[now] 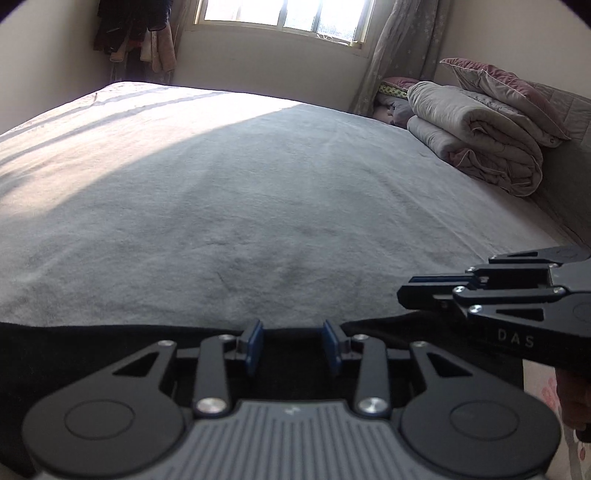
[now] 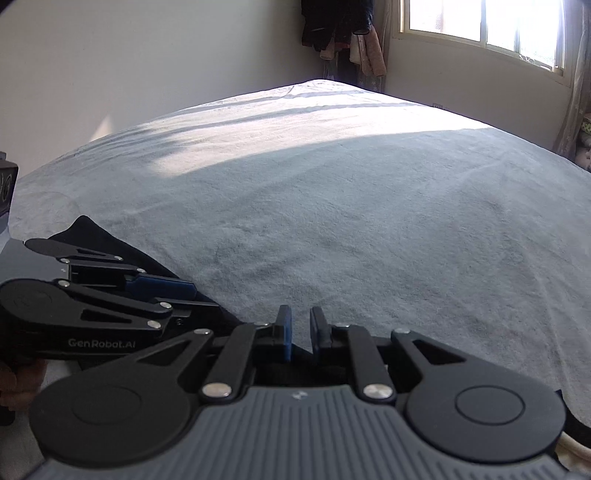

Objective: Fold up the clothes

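Both of my claws over a black garment at the near edge of the bed

Nearest my left lens, my left claw (image 1: 293, 347) stands partly open, its blue pads (image 1: 254, 341) apart with only dark cloth showing below the gap, so I cannot tell whether they pinch anything; the black garment (image 1: 92, 350) lies flat along the near edge of the grey bed (image 1: 221, 203), running under both tools. My right claw (image 2: 300, 332) is narrow, a thin slit between its pads, hovering at the garment's edge (image 2: 85, 229) where it meets the grey cover; I cannot tell if fabric is caught there. Each claw shows side-on in the other's view. Folded quilts and pillows (image 1: 491, 125) are piled at the far right of the bed, sunlight from the window (image 1: 280, 14) falling across its far half
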The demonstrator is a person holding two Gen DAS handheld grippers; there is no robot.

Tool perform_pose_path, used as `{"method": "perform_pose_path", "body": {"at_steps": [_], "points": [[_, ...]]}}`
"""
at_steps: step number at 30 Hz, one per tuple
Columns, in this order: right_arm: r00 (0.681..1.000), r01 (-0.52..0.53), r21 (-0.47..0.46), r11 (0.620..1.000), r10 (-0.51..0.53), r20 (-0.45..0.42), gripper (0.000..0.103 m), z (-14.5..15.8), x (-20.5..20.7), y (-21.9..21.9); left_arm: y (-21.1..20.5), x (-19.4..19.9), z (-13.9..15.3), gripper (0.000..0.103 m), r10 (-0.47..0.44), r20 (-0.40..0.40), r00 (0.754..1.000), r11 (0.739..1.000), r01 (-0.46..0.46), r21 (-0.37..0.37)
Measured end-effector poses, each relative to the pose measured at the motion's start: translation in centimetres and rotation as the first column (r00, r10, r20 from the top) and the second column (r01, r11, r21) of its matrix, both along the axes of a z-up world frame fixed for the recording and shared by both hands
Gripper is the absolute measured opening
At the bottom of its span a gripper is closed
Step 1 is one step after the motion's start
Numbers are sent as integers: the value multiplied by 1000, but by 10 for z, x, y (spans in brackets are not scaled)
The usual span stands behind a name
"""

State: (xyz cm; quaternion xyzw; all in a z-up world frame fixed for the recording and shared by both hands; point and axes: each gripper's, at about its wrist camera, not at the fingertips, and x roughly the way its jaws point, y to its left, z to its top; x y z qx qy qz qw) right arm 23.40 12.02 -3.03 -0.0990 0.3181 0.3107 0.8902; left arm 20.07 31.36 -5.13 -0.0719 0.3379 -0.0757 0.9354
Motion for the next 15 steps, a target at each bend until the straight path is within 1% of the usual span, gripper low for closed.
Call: {"method": "perform_pose_path", "body": {"at_steps": [2, 5, 7, 9, 13, 15], "points": [[1000, 27, -16, 1000, -27, -6, 16, -2, -7, -18, -3, 2, -2, 37, 1, -10, 1000, 1000, 0, 21], [998, 51, -47, 998, -52, -25, 16, -15, -13, -34, -6, 3, -3, 37, 1, -14, 1000, 999, 0, 40], [998, 58, -40, 998, -59, -34, 16, -23, -11, -37, -7, 3, -3, 38, 3, -15, 1000, 999, -3, 44], [997, 70, -21, 997, -71, -34, 16, -26, -4, -35, -8, 3, -4, 39, 4, -17, 1000, 999, -3, 53], [995, 102, 4, 995, -102, -21, 16, -19, 20, -18, -11, 4, -4, 40, 4, -17, 1000, 998, -3, 65], [993, 119, 31, 992, -119, -23, 16, -10, 24, -20, -11, 4, -3, 41, 4, -17, 1000, 998, -3, 68]]}}
